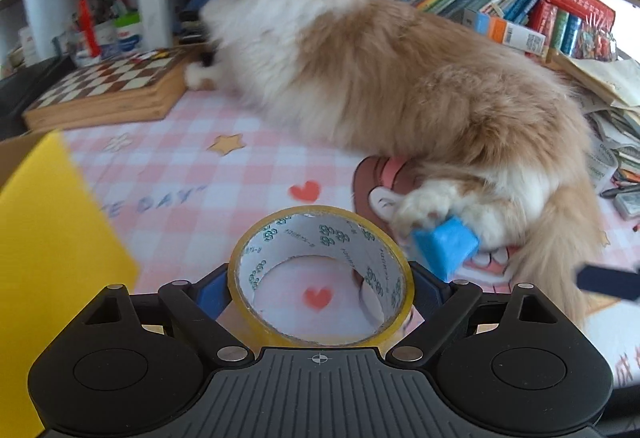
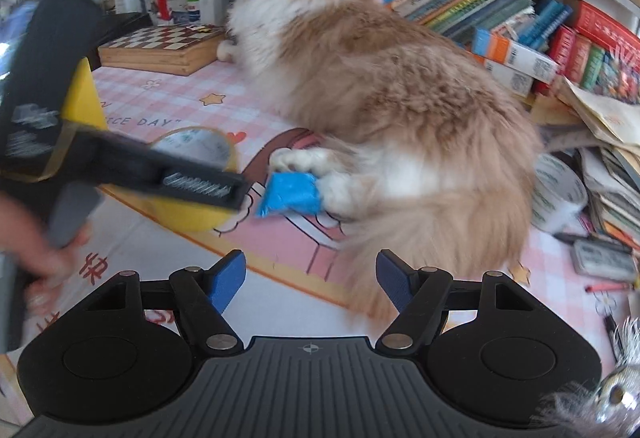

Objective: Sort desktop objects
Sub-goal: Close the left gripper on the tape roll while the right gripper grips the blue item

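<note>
Gripping tape roll (image 1: 320, 278), left tongs (image 1: 320, 288); right tongs (image 2: 311, 278) agape, empty.

Tabletop (image 2: 168, 98) under pink checked cloth. Fluffy cat (image 2: 380, 98) sprawls beyond right claw (image 2: 310, 278), paws on blue packet (image 2: 290, 194). Chessboard box (image 2: 164, 48) far left; books (image 2: 500, 22), papers, second tape roll (image 2: 556, 194) far right.

Cat (image 1: 360, 78) head cut off by top edge in left wrist view, fur blurred in both views. Blue packet (image 2: 290, 194) partly under cat paws, print unreadable. Yellow box (image 1: 48, 258) cut by left edge. Hand (image 2: 36, 270) blurred, cropped at left edge. Book (image 2: 516, 58) titles too small to read.
</note>
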`<state>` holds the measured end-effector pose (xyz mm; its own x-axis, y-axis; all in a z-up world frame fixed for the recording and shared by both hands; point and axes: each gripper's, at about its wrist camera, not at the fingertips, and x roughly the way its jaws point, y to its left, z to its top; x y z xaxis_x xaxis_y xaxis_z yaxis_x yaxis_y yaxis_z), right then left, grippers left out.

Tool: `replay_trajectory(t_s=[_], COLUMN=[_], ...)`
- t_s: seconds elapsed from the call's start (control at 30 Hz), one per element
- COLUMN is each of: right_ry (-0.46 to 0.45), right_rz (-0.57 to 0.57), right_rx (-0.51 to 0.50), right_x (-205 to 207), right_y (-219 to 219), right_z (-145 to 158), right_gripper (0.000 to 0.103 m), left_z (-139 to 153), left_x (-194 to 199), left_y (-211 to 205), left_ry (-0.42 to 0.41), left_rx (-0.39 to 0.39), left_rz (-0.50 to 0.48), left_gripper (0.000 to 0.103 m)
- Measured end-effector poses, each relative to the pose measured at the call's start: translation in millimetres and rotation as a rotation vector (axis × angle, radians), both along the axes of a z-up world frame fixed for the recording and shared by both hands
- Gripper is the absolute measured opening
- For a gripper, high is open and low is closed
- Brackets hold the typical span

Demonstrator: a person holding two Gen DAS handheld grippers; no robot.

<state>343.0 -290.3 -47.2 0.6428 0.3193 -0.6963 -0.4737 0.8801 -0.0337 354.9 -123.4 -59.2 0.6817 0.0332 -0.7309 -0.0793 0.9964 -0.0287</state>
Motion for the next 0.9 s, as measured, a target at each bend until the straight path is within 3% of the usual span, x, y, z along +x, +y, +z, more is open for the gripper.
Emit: replay_trajectory(t_s=[0.27, 0.4, 0.6, 0.73, 0.9], right_ry=[-0.005, -0.009, 0.063, 0.034, 0.043], right_rz=[0.092, 0.075, 0.057, 0.079, 0.074], right_rx=[0.008, 0.033, 0.061, 0.046, 0.058], right_x=[33, 52, 69, 63, 46], right_y=[24, 33, 38, 41, 33], right_z=[-11, -16, -29, -32, -28], right_gripper=[0.049, 0.048, 0.046, 0.039, 0.039], left_z=[32, 41, 45, 48, 52], left_x=[-67, -96, -119, -123, -123], left_y=[19, 25, 26, 20, 15], left_ry=[-0.012, -0.016, -0.004, -0.018, -0.037], left_rx=[-0.027, -0.027, -0.046, -0.037, -0.041], left_rz=[0.057, 0.085, 0.129, 0.113, 0.081], left_gripper=[0.091, 0.091, 0.091, 0.091, 0.091])
